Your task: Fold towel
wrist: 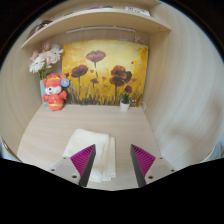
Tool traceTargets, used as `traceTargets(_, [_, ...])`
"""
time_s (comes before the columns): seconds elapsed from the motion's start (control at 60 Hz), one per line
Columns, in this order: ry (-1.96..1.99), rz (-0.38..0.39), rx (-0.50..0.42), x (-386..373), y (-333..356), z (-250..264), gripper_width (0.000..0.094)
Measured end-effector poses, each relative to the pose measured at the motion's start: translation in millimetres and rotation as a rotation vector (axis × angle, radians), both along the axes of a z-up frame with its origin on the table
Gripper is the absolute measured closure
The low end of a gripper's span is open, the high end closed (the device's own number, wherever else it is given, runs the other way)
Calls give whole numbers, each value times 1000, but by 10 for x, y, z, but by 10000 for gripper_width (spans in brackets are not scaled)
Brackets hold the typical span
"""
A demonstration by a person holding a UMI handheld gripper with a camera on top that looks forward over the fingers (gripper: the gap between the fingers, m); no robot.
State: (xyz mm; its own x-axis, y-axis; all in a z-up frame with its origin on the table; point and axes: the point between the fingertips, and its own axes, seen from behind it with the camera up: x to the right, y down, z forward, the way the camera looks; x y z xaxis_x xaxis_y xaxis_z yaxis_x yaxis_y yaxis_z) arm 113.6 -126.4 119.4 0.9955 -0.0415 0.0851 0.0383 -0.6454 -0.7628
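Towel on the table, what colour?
White, plain; the towel shows in the gripper view, just ahead of the open gripper.

White towel [94, 148] lies folded on table [50, 125], left finger's pad [83, 160] over its near edge; gripper [112, 163] open; flower painting [105, 73] beyond towel.

Towel [94, 150]: soft white cloth, matt. Desk [60, 128]: pale wood-grain laminate, smooth, low sheen. Painting [104, 72]: matt print. Toy [54, 92]: glossy plastic look. Gripper [113, 163] pads: magenta, ribbed.
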Motion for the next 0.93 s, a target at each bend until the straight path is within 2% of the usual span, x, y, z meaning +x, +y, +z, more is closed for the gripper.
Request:
traceTargets(0.317, [17, 49, 167, -514, -430, 1038, 250])
traceTargets(0.5, [40, 50, 197, -938, -1038, 1087, 251])
traceTargets(0.667, [28, 78, 171, -1250, -1571, 1015, 249])
traceTargets(0.933, [18, 127, 157, -1607, -1941, 967, 251])
